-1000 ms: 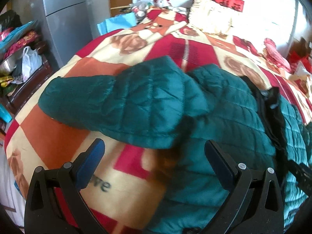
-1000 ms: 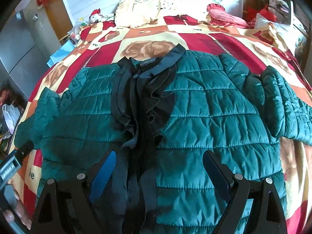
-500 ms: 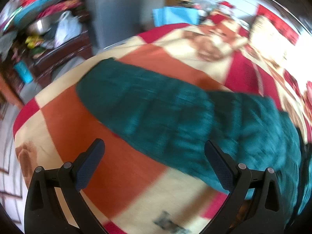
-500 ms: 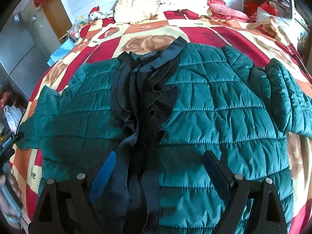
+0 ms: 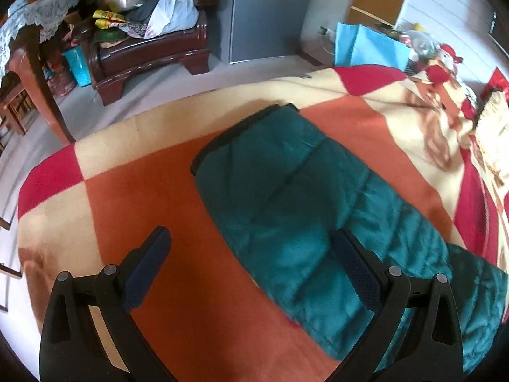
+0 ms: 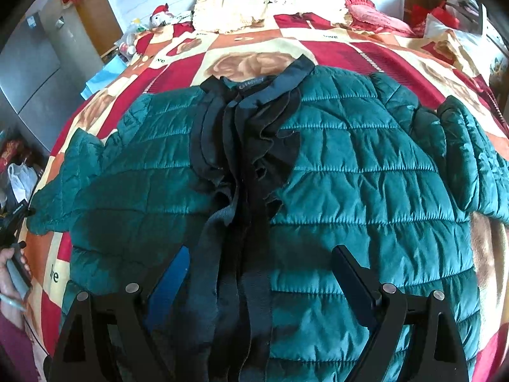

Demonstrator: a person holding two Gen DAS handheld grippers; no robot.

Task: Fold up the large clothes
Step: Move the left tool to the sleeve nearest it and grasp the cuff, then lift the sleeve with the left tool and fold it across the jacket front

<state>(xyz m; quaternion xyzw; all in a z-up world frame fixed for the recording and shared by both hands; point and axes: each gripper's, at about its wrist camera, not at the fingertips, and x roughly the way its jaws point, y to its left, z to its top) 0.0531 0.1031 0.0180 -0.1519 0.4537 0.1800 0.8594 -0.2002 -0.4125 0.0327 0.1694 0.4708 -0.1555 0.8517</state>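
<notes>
A teal quilted jacket with a black collar and black front placket lies front up, spread on the bed. Its left sleeve stretches out over the blanket, black cuff toward the bed's edge. My left gripper is open and empty, hovering over this sleeve, its right finger above the teal fabric. My right gripper is open and empty above the lower front of the jacket. The jacket's other sleeve lies at the right.
A red, orange and cream checked blanket covers the bed. Past the bed's edge stand a dark wooden bench with bags and a bowl, a grey cabinet and a blue bag. Pillows lie at the head.
My left gripper has swung left from the jacket's body out along the sleeve toward its cuff. My right gripper has moved slightly closer over the jacket front. Both stay open.
</notes>
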